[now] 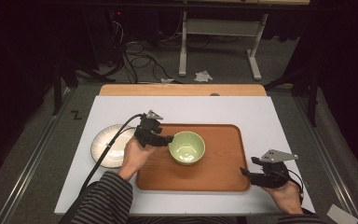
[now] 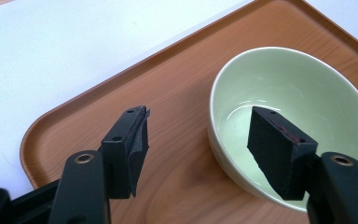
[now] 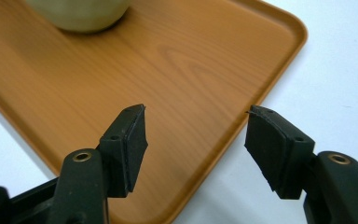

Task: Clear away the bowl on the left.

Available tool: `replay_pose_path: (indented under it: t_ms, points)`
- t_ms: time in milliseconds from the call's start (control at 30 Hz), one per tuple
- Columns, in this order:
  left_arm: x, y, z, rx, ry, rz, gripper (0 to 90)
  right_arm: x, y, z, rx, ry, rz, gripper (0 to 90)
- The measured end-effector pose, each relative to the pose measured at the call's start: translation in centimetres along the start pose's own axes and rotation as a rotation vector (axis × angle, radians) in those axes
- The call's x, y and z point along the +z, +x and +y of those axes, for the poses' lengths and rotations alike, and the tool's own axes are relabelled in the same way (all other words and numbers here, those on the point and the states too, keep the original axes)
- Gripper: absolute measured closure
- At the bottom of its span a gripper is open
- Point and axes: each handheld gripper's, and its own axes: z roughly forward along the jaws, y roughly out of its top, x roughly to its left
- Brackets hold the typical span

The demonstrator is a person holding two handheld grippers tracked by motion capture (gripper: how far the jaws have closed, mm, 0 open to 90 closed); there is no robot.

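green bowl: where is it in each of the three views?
High view: green bowl sits mid-tray, at the left gripper's tips.
Left gripper view: right half, its rim between the open jaws.
Right gripper view: only its base, at the top edge.
Shared landmark: the wooden tray.

White table (image 1: 261,116): wood tray (image 1: 223,175), plate (image 1: 105,149).

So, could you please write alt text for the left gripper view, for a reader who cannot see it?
The left claw is open astride the near rim of a pale green bowl, one jaw inside the empty bowl and the other outside over a wooden tray. The bowl stands on the tray, which lies on a white table.
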Motion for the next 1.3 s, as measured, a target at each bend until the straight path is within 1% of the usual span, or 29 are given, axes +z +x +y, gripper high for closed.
replay_pose_path:
  t_ms: [33, 133, 267, 533, 667, 700, 733, 767, 800, 867, 900, 967, 1033, 1067, 1133, 1233, 1300]
  points:
    - [0.0, 0.0, 0.0, 0.001, 0.001, 0.001, 38.2, 0.0, -0.1, 0.0, 0.012, -0.005, -0.005, 40.1]
    - [-0.1, -0.1, -0.1, 0.01, 0.006, 0.003, 38.0, -0.2, -0.3, 0.0, 0.023, -0.011, -0.013, 40.0]
    - [-0.6, -0.4, -0.3, 0.02, 0.004, 0.002, 37.9, -0.3, -0.5, -0.1, 0.031, -0.023, -0.02, 40.1]
    - [-2.1, -0.5, -1.0, 0.029, -0.033, 0.011, 38.7, -0.3, -1.1, -0.1, 0.035, -0.024, -0.029, 40.0]
    - [-2.4, -0.6, -1.2, 0.043, -0.037, 0.022, 38.8, -0.2, -1.5, -0.1, 0.043, -0.022, -0.03, 40.0]
    - [-2.5, -0.6, -1.3, 0.052, -0.041, 0.031, 38.7, -0.2, -1.7, 0.0, 0.046, -0.02, -0.03, 40.0]
    - [-2.6, -0.7, -1.4, 0.048, -0.041, 0.022, 38.7, -0.2, -1.8, 0.0, 0.048, -0.02, -0.03, 39.9]
    - [-2.7, -0.8, -1.5, 0.047, -0.045, 0.021, 38.8, -0.1, -1.9, -0.1, 0.051, -0.019, -0.029, 39.9]
    - [-2.7, -0.8, -1.5, 0.049, -0.047, 0.025, 38.8, -0.1, -2.0, -0.1, 0.062, -0.017, -0.028, 39.9]
    - [-2.9, -0.8, -1.7, 0.045, -0.049, 0.023, 38.9, -0.1, -2.2, -0.1, 0.06, -0.018, -0.026, 39.7]
    - [-3.0, -0.7, -1.9, 0.048, -0.048, 0.026, 38.9, -0.1, -2.3, 0.0, 0.073, -0.016, -0.026, 39.7]
    - [-3.2, -0.7, -2.1, 0.043, -0.052, 0.029, 38.9, 0.0, -2.6, 0.0, 0.071, -0.015, -0.023, 39.3]
    - [-3.4, -0.7, -2.4, 0.042, -0.05, 0.033, 38.7, 0.1, -2.6, 0.0, 0.085, -0.01, -0.018, 39.2]
    - [-3.5, -0.8, -2.5, 0.046, -0.051, 0.039, 38.2, 0.2, -2.7, 0.0, 0.076, -0.011, -0.016, 39.1]
    - [-3.7, -0.9, -2.8, 0.047, -0.058, 0.038, 38.1, 0.3, -2.6, 0.1, 0.08, -0.011, -0.011, 39.1]
    - [-4.1, -0.9, -3.2, 0.053, -0.059, 0.045, 38.1, 0.4, -2.7, 0.2, 0.069, -0.011, -0.005, 39.1]
    - [-4.2, -0.8, -3.4, 0.048, -0.064, 0.049, 38.1, 0.5, -2.8, 0.3, 0.07, -0.013, -0.005, 39.1]
